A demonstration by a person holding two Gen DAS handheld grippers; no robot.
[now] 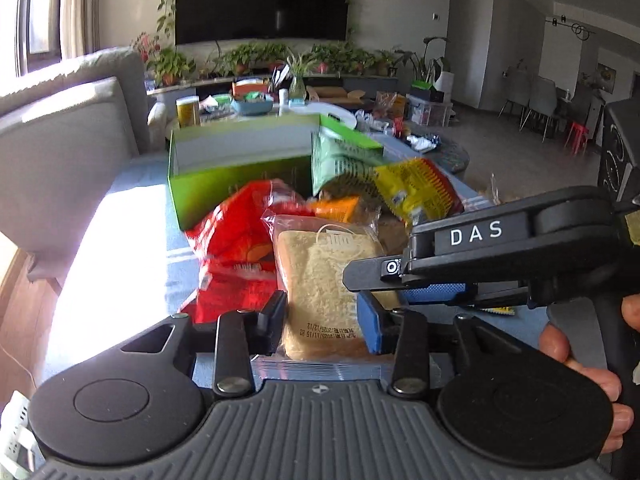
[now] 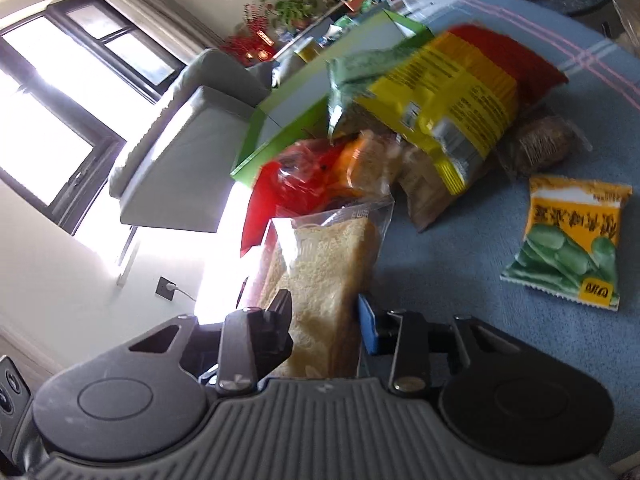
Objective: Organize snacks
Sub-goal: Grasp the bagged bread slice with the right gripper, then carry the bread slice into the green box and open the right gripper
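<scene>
A clear bag of bread [image 1: 320, 280] is clamped from both ends. In the left wrist view the left gripper [image 1: 326, 320] is closed on the bag's near end, one black finger [image 1: 272, 316] pressed to its left side and a blue-padded finger [image 1: 370, 324] to its right. The right gripper [image 1: 400, 280] is seen entering from the right edge of that view, marked DAS, with its blue pad against the bag's right side; the holding hand [image 1: 580, 364] shows at the lower right.

In the right wrist view the same bread [image 2: 328, 280] is held upright between the right gripper [image 2: 326, 320] fingers, which are closed on it.

Behind the bread a pile of snacks lies on the blue-covered counter [image 1: 132, 240]: a red bag [image 1: 236, 248], an orange pack [image 1: 336, 208], a yellow and red bag [image 1: 416, 188] and a green bag [image 1: 340, 156] that leans at the edge of an open green box [image 1: 224, 176]. The box stands at the far side of the pile, its pale inside visible.

In the right wrist view a yellow and green bean pack [image 2: 568, 240] lies flat on the counter, well apart from the pile, and a brown round pack [image 2: 544, 144] is tucked under the yellow bag's edge. A grey sofa [image 1: 60, 152] stands left of the counter.
</scene>
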